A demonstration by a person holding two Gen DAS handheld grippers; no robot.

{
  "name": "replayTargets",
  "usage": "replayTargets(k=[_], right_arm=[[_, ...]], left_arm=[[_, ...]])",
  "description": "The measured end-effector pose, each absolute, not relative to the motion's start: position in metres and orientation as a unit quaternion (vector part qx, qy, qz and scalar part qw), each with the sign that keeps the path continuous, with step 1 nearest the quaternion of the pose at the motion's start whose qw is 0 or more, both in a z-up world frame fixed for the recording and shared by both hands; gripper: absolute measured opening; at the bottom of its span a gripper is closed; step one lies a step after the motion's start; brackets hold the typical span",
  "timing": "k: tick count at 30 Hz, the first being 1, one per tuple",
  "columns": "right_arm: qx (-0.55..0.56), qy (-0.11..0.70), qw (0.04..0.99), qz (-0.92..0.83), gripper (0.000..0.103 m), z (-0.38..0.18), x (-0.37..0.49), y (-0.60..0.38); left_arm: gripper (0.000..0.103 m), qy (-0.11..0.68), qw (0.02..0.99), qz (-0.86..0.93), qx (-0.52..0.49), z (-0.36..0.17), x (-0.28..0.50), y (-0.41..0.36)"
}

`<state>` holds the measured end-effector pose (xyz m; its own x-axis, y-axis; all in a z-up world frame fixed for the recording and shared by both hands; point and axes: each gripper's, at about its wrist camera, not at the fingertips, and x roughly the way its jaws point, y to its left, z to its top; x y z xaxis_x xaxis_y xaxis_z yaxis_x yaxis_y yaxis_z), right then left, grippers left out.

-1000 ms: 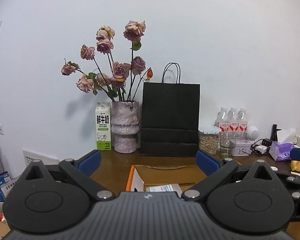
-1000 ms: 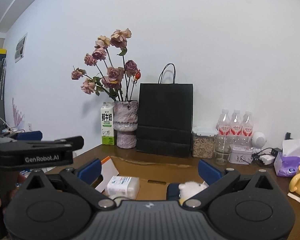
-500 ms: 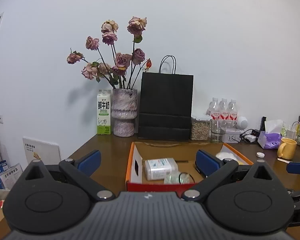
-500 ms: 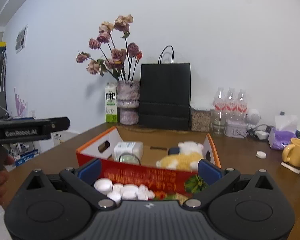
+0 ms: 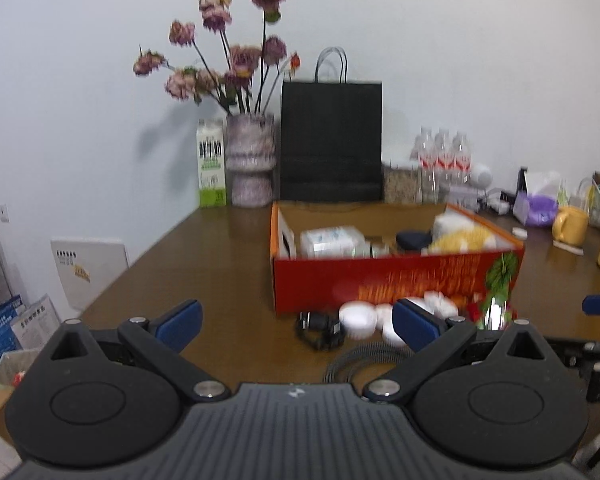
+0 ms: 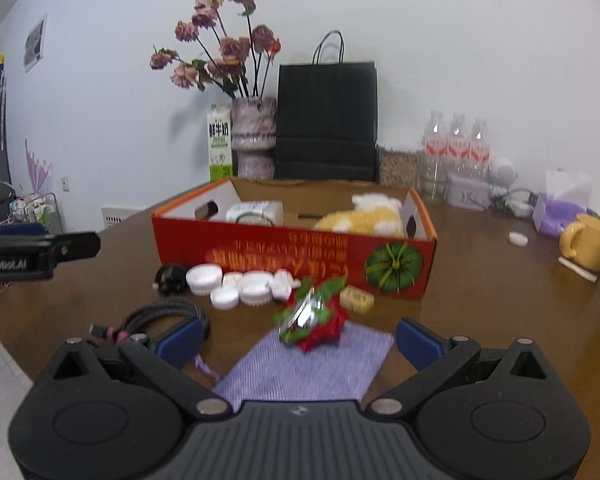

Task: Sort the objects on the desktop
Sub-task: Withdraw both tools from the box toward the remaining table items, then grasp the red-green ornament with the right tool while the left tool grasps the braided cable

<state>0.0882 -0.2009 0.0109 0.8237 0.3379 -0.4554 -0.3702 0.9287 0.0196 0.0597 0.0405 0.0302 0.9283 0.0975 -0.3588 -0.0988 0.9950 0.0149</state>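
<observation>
Facing the open red-and-orange cardboard box (image 6: 296, 258) on the brown wooden table (image 6: 480, 280), both tongs stood spread and held nothing: the left gripper (image 5: 296, 322) and the right gripper (image 6: 300, 338) each showed a wide gap between the blue pads. Sorting appeared partly complete. Inside the box lay a white rectangular packet (image 6: 255, 212), a yellow-and-white plush toy (image 6: 364, 216) and, in the left view, a dark rounded item (image 5: 414, 238) that could not be identified. Outstanding items remained on the table in front of the box: a cluster of white round plastic caps (image 6: 236, 282), a small black round object (image 6: 170, 278), a coiled dark braided cable (image 6: 160, 318), a small yellow wrapped block (image 6: 357, 299), a red-and-green crinkled foil wrapper (image 6: 310, 316) and a flat lilac woven cloth (image 6: 312, 364), on which the wrapper partly rested. Judged from this layout, the larger share of loose items was not yet sorted. The wrapper and cloth lay nearest the right gripper; the cable and black object lay nearest the left gripper.
</observation>
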Motion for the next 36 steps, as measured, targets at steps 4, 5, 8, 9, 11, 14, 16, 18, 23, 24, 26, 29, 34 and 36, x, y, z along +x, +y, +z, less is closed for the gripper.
replayTargets(k=[4, 5, 8, 9, 11, 14, 16, 18, 23, 24, 26, 29, 34, 36], right_arm=[[-0.036, 0.254, 0.949, 0.183, 0.103, -0.002, 0.086, -0.202], [-0.035, 0.26, 0.947, 0.182, 0.103, -0.006, 0.086, -0.203], [-0.034, 0.277, 0.943, 0.181, 0.103, -0.015, 0.084, -0.203], [-0.034, 0.281, 0.942, 0.181, 0.103, -0.018, 0.084, -0.203], [-0.032, 0.288, 0.94, 0.18, 0.103, -0.021, 0.085, -0.203], [-0.03, 0.288, 0.94, 0.18, 0.103, -0.021, 0.086, -0.203], [-0.032, 0.289, 0.94, 0.181, 0.103, -0.021, 0.087, -0.203], [-0.032, 0.294, 0.938, 0.18, 0.103, -0.022, 0.09, -0.203], [-0.032, 0.294, 0.939, 0.173, 0.103, -0.023, 0.098, -0.204], [-0.031, 0.294, 0.94, 0.172, 0.103, -0.023, 0.101, -0.203], [-0.032, 0.294, 0.94, 0.171, 0.103, -0.023, 0.104, -0.203], [-0.034, 0.293, 0.94, 0.171, 0.103, -0.023, 0.111, -0.201], [-0.037, 0.295, 0.94, 0.167, 0.103, -0.024, 0.126, -0.199], [-0.04, 0.294, 0.94, 0.168, 0.103, -0.023, 0.132, -0.198]], left_arm=[[0.103, 0.214, 0.976, 0.046, -0.01, 0.013, 0.055, 0.043], [0.103, 0.222, 0.974, 0.044, -0.013, 0.01, 0.053, 0.043], [0.103, 0.239, 0.971, 0.03, -0.016, 0.0, 0.048, 0.04], [0.103, 0.242, 0.97, 0.025, -0.013, -0.002, 0.047, 0.038], [0.103, 0.248, 0.969, 0.021, -0.005, -0.004, 0.048, 0.036], [0.103, 0.253, 0.967, 0.015, 0.003, -0.004, 0.052, 0.031], [0.103, 0.258, 0.966, 0.005, 0.006, -0.005, 0.057, 0.027], [0.103, 0.263, 0.965, -0.002, 0.01, -0.006, 0.063, 0.023], [0.103, 0.276, 0.961, -0.019, 0.022, -0.01, 0.08, 0.012], [0.103, 0.277, 0.96, -0.021, 0.023, -0.011, 0.083, 0.01], [0.103, 0.283, 0.958, -0.025, 0.027, -0.013, 0.09, 0.006], [0.103, 0.295, 0.955, -0.021, 0.031, -0.017, 0.1, 0.003], [0.103, 0.314, 0.949, -0.018, 0.03, -0.023, 0.114, 0.002], [0.103, 0.317, 0.948, -0.018, 0.029, -0.024, 0.118, 0.002]])
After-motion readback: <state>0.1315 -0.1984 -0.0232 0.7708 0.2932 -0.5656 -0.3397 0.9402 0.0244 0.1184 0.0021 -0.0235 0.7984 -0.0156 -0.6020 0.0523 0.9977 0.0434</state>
